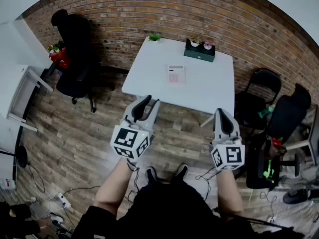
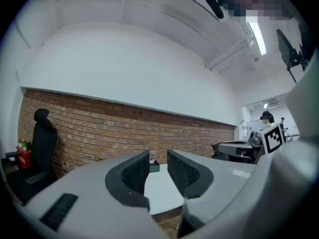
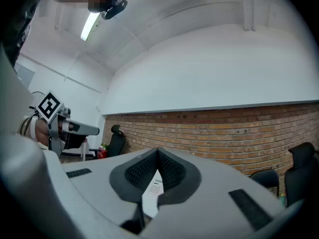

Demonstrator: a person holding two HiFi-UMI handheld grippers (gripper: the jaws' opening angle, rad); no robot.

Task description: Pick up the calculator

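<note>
The calculator (image 1: 176, 73), a flat white slab with pinkish keys, lies on the middle of the white table (image 1: 149, 68); it also shows on the tabletop beyond the jaws in the right gripper view (image 3: 155, 186). Both grippers hang level over the wooden floor, short of the table's near edge. My left gripper (image 1: 149, 103) (image 2: 158, 161) is open a narrow gap, with nothing between its textured pads. My right gripper (image 1: 221, 113) (image 3: 158, 156) is shut and empty, its tips meeting. Neither touches the table or the calculator.
A dark green box with small plants (image 1: 199, 51) (image 2: 154, 167) sits at the table's far right, and a small green plant (image 1: 154, 37) at its far edge. Black chairs stand to the left (image 1: 75, 59) and right (image 1: 261, 91). A brick wall (image 1: 149, 9) runs behind.
</note>
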